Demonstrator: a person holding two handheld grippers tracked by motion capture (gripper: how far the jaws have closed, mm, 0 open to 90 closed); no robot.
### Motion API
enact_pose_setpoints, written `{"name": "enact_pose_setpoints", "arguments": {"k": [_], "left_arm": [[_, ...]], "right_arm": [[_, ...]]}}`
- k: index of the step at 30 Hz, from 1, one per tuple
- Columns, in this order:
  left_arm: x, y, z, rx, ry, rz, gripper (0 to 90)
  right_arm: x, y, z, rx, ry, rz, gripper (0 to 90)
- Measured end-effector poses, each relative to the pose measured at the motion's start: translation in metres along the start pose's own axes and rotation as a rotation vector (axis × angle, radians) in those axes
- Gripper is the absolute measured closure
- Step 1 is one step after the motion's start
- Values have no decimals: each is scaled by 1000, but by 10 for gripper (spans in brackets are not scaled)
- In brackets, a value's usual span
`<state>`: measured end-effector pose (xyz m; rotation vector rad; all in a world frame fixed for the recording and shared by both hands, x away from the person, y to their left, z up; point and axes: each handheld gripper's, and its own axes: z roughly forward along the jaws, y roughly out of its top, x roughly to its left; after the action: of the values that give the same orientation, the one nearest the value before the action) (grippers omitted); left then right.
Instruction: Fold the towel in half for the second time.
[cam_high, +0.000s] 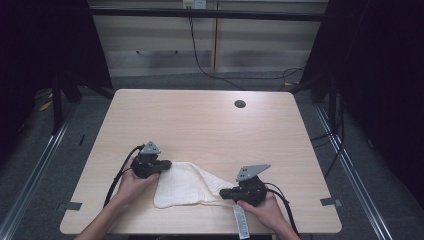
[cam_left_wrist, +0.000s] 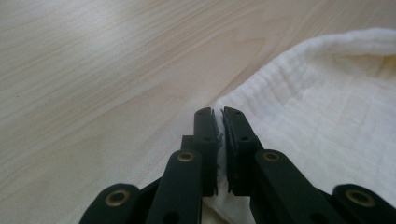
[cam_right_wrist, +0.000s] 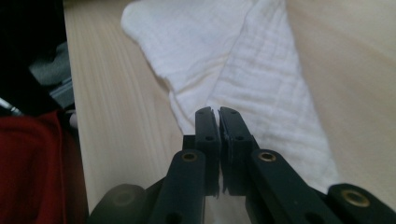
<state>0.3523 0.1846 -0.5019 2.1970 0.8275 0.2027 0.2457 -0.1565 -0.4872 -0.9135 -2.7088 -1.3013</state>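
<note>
Pale wood grain runs across the table (cam_high: 200, 120), which stands on grey carpet with dark curtains at both sides and light cabinet fronts at twelve o'clock; a small dark round hole (cam_high: 240, 104) sits in the top toward one o'clock. Near my edge of the table lies a white cloth (cam_high: 182, 185), crumpled and partly folded over on itself, spread between my two hands. At about eight o'clock my left claw (cam_high: 167, 164) is clenched on the cloth's near-left corner; in the left gripper view (cam_left_wrist: 218, 112) a thin sliver of white fabric shows pinched between the two black jaws, and the rest of the cloth (cam_left_wrist: 322, 107) billows off toward three o'clock. At about five o'clock my right claw (cam_high: 223, 193) is clamped on the opposite end of the cloth; in the right gripper view (cam_right_wrist: 215, 111) the jaws stand almost together with the fabric (cam_right_wrist: 252, 60) running from between them toward twelve o'clock. A white tag (cam_high: 241, 223) with printing hangs off the table edge just beside my right hand (cam_high: 265, 209).
</note>
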Motion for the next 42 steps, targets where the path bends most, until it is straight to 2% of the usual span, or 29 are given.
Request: {"name": "enact_pose_setpoints", "arguments": {"k": [6, 7, 9, 11, 15, 18, 21, 24, 29, 34, 36, 39, 42], "left_arm": [[2, 1, -1, 0, 6, -12, 846], [2, 1, -1, -7, 3, -9, 846], [3, 4, -3, -29, -22, -34, 846], [3, 7, -7, -44, -18, -33, 846], [-1, 14, -17, -108, -33, -40, 846], [-8, 19, -23, -142, -54, -18, 846], [-16, 24, -28, -156, -80, 13, 845], [-26, 27, -31, -165, -95, 45, 845], [-41, 28, -35, -149, -118, 102, 845], [-52, 23, -41, -132, -134, 135, 845], [-57, 19, -41, -115, -139, 149, 845], [-66, 10, -42, -81, -144, 171, 846], [-72, 4, -45, -75, -161, 182, 846]], "right_arm": [[-3, -2, 8, 62, 4, 0, 878], [-3, -2, 9, 67, 4, 6, 878], [-4, -1, 11, 63, -8, 6, 879], [-5, -1, 12, 57, -14, 13, 880], [-9, 1, 13, 50, -35, 21, 881], [-14, 3, 15, 43, -47, 42, 881], [-17, 5, 15, 40, -88, 41, 882], [-20, 6, 14, 42, -106, 62, 883], [-25, 8, 15, 32, -153, 80, 883], [-28, 9, 15, 30, -183, 97, 884], [-28, 10, 16, 29, -202, 86, 884], [-27, 10, 16, 28, -206, 88, 884], [-28, 10, 16, 24, -203, 94, 884]]}}
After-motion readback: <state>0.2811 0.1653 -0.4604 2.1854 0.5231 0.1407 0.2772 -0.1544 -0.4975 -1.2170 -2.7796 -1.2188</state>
